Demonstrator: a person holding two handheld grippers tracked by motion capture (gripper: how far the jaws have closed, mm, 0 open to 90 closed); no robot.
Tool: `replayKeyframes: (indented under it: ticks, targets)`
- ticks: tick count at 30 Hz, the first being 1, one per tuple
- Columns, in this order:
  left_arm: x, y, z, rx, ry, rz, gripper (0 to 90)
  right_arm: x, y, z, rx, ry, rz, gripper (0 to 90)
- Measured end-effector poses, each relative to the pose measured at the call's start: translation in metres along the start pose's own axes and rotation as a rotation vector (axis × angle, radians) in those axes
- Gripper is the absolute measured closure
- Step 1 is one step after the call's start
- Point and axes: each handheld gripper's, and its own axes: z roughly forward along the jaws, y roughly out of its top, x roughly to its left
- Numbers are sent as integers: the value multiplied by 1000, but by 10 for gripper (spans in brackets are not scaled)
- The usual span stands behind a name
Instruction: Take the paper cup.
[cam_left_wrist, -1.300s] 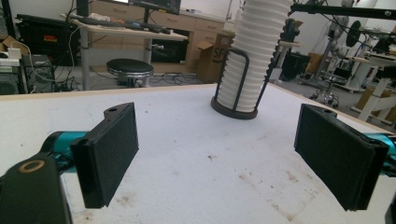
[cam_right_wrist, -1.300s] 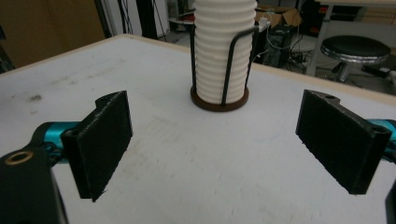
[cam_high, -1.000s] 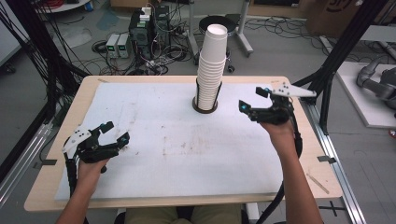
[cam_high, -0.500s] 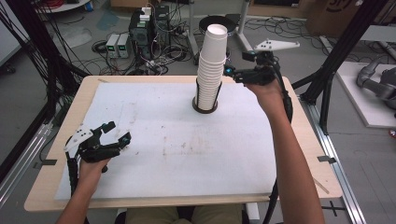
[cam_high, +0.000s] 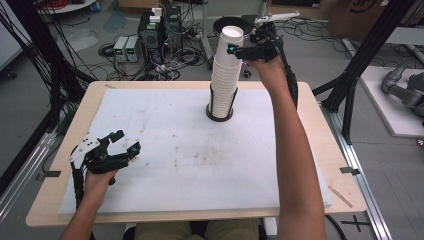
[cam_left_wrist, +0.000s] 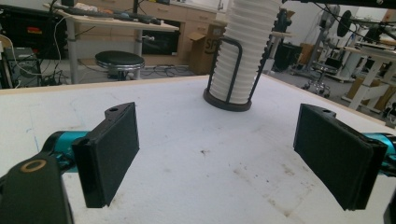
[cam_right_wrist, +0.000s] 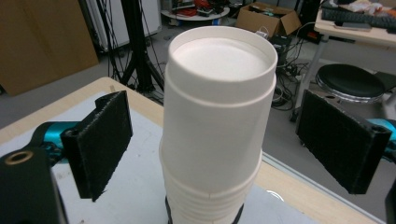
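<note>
Standing in a black wire holder (cam_high: 220, 111), the cup stack (cam_high: 226, 65) fronts floor cables (cam_high: 165, 55).

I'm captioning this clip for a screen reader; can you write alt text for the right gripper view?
A tall stack of white cups stands upside down between the open black jaws of the right gripper, which do not touch it. Below lies the white table, with a black stool behind.

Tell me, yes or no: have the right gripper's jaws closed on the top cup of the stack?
No. In the right gripper view the top cup stands between the jaws of the right gripper, with a clear gap on each side.
</note>
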Motion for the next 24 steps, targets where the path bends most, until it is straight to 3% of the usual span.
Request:
replayKeyframes:
  ticks: [5, 13, 17, 19, 24]
  targets:
    - [3, 0, -1, -3, 4, -7, 142, 0, 2, 22, 40, -6, 32, 111]
    - [3, 0, -1, -2, 4, -9, 142, -1, 0, 47, 42, -3, 64, 111]
    - [4, 0, -1, -2, 5, -12, 142, -1, -1, 51, 28, -17, 64, 112]
    - [5, 0, -1, -3, 5, -14, 142, -2, 0, 50, 18, -7, 52, 192]
    - [5, 0, -1, -1, 8, -14, 142, -1, 0, 49, 21, -6, 37, 199]
